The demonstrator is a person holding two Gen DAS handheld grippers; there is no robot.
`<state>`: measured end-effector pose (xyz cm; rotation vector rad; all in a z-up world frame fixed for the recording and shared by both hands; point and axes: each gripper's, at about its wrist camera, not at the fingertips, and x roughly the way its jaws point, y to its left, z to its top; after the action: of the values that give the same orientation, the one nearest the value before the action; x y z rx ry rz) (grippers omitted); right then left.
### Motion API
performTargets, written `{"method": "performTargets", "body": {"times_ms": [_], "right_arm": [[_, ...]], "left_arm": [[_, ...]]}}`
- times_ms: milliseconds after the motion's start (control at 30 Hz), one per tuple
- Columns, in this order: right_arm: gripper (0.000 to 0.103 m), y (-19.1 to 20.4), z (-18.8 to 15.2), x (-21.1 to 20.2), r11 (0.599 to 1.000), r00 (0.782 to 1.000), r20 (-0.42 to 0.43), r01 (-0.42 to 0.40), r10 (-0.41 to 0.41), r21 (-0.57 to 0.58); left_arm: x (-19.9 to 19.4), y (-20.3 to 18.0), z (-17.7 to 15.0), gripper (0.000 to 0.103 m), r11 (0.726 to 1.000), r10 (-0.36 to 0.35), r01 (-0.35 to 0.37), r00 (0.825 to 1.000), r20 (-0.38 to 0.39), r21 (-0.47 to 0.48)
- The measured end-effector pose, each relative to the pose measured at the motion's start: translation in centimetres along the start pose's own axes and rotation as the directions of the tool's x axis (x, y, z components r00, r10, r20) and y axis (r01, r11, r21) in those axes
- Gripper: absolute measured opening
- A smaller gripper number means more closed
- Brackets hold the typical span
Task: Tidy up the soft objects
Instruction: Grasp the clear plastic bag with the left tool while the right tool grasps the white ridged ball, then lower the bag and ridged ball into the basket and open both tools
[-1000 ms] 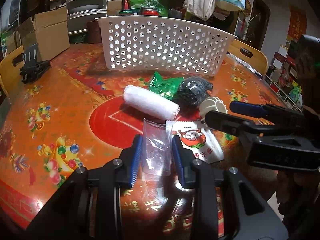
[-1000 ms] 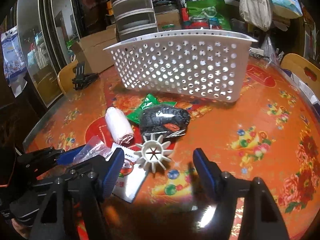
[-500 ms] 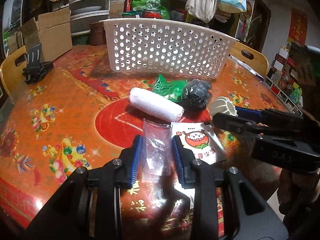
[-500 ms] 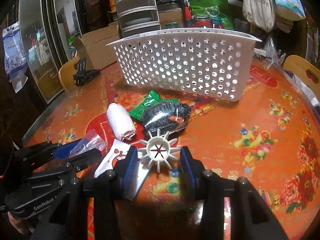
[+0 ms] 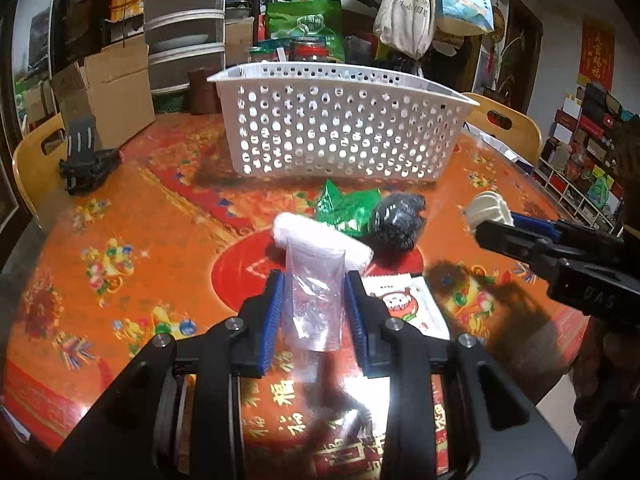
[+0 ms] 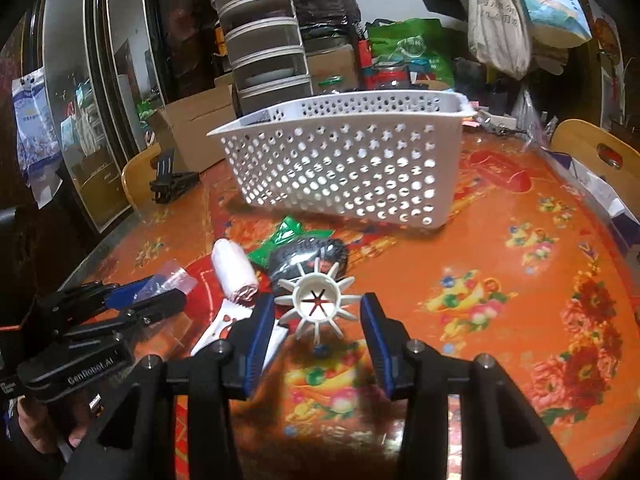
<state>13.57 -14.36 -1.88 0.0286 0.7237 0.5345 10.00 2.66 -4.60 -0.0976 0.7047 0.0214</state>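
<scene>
My left gripper [image 5: 314, 300] is shut on a clear plastic bag [image 5: 316, 292], which stands upright between the blue pads above the table. My right gripper [image 6: 318, 316] is shut on a white spoked plastic piece [image 6: 316, 296], held just above the table; the same white spoked piece [image 5: 488, 208] shows at the right in the left wrist view. Lying on the red tablecloth are a white roll [image 5: 320, 236], a green packet [image 5: 344, 208], a black mesh bundle [image 5: 396, 220] and a white cartoon sachet [image 5: 404, 304]. A white perforated basket [image 5: 340, 128] stands behind them.
A black folding stand [image 5: 86, 160] sits at the table's left, with a cardboard box [image 5: 108, 96] behind it. Wooden chairs [image 6: 596, 152] ring the table. Stacked containers [image 6: 264, 52] and hanging bags [image 5: 408, 8] fill the background.
The right gripper's jaws closed around the white spoked piece and lifted it off the table. The left gripper kept its hold on the clear bag and barely moved.
</scene>
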Motion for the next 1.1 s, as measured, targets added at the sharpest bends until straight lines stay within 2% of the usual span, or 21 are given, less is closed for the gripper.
{"method": "performTargets", "body": {"times_ms": [567, 900, 1100], "right_arm": [[0.044, -1.3, 5.0, -2.6, 0.998, 0.996, 0.084, 0.017, -0.013, -0.054], [0.044, -1.3, 11.8, -3.2, 0.993, 0.992, 0.129, 0.029, -0.014, -0.118], [0.044, -2.3, 16.5, -0.4, 0.993, 0.994, 0.103, 0.048, -0.036, -0.112]], "left_arm": [[-2.3, -0.4, 6.6, 0.029, 0.999, 0.001, -0.005, 0.996, 0.092, 0.041], [-3.3, 0.5, 15.2, 0.029, 0.998, -0.048, 0.043, 0.987, 0.152, 0.04], [-1.2, 0.0, 21.6, 0.029, 0.997, -0.058, 0.051, 0.991, 0.121, 0.06]]}}
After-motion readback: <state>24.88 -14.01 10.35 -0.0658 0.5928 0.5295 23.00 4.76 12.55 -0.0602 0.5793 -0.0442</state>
